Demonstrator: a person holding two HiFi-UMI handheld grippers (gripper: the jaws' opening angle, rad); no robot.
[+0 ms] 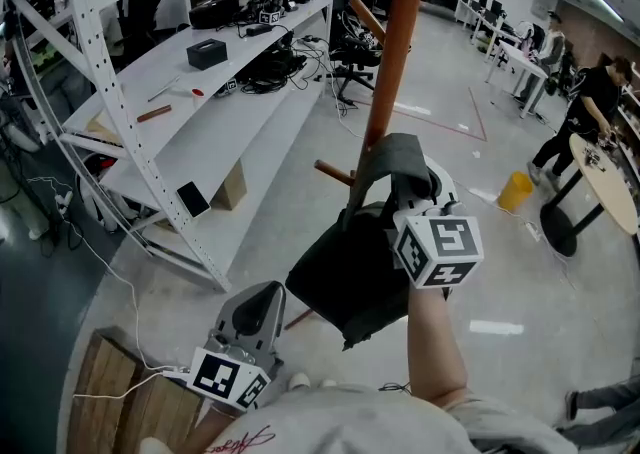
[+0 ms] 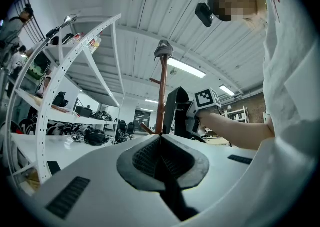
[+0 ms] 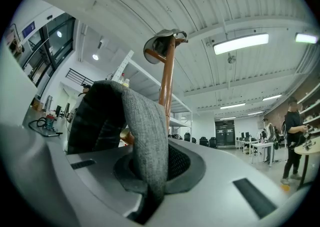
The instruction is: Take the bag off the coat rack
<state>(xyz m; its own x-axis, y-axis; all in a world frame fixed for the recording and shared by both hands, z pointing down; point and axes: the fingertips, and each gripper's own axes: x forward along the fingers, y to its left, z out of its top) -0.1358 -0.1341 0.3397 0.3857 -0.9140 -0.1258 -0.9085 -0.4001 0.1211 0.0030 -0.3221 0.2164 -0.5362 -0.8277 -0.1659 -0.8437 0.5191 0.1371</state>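
Observation:
A black bag hangs by its grey strap beside the brown coat rack pole, close to a lower peg. My right gripper is shut on that strap, its marker cube toward me. In the right gripper view the grey strap runs up out of the pinched jaws of the right gripper, with the pole and a cap on its top behind it. My left gripper is shut and empty, low and left of the bag. The left gripper faces the bag.
White shelving with gear and cables runs along the left. Office chairs stand behind the rack. Wooden boxes sit at lower left. People work at tables on the right, near a yellow bin.

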